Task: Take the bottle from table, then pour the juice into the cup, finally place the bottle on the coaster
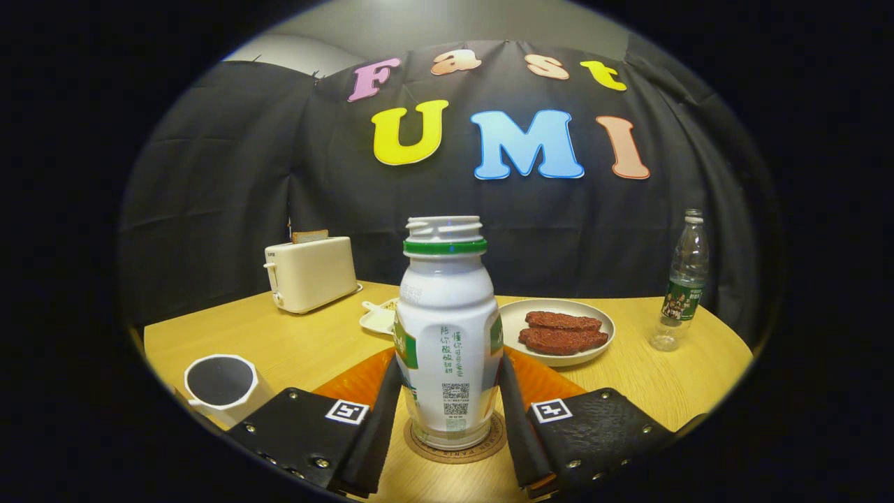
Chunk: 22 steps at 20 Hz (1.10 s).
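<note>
Item: white yogurt-drink bottle (448,335), green neck ring, cap off, threaded mouth open. It stands upright on a round cork coaster (455,441) near the front edge of the wooden desk (293,342), long axis vertical, mouth pointing straight up, printed codes facing the camera. Gripper (450,419): its two fingers flank the bottle's lower body, one on each side, close against it; whether they press on it or have let go cannot be told. Just beyond the coaster lies an orange mat (356,381). Near the desk's front left edge, beside the left finger, stands a white cup (220,385) with a dark interior. Toward the back left edge: cream toaster (311,272) with a slice showing on top. Behind the bottle: small white dish (379,318), partly hidden. Right of the bottle: plate (559,327) holding two reddish-brown pieces. Near the right edge: clear plastic water bottle (681,283), upright, capped.
</note>
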Each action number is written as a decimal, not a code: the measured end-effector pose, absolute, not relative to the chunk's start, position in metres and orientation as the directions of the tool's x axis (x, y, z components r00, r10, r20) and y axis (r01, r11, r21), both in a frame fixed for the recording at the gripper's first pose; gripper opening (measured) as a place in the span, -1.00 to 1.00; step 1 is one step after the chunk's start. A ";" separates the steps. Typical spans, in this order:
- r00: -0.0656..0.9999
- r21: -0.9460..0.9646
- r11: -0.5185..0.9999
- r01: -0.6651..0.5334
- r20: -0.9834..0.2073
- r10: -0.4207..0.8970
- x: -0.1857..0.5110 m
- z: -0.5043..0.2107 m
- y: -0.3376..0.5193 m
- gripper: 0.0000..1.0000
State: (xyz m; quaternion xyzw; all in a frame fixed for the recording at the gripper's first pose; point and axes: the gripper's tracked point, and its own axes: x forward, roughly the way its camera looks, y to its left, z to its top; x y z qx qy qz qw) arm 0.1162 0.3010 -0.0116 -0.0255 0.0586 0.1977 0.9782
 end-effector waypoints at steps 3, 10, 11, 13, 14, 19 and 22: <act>0.917 -0.041 0.921 -0.388 -0.117 0.381 0.117 -0.012 0.301 0.40; 0.924 -0.094 0.920 -0.381 -0.029 0.381 0.104 0.020 0.296 0.96; 0.928 -0.106 0.922 -0.372 -0.005 0.373 0.100 0.029 0.294 0.97; 0.935 -0.143 0.928 -0.345 0.034 0.353 0.091 0.050 0.288 0.96; 0.935 -0.155 0.928 -0.339 0.053 0.350 0.083 0.061 0.287 0.96; 0.927 -0.114 0.934 -0.338 0.131 0.351 0.042 0.120 0.279 0.96; 0.928 -0.111 0.943 -0.315 0.173 0.330 0.020 0.157 0.264 0.96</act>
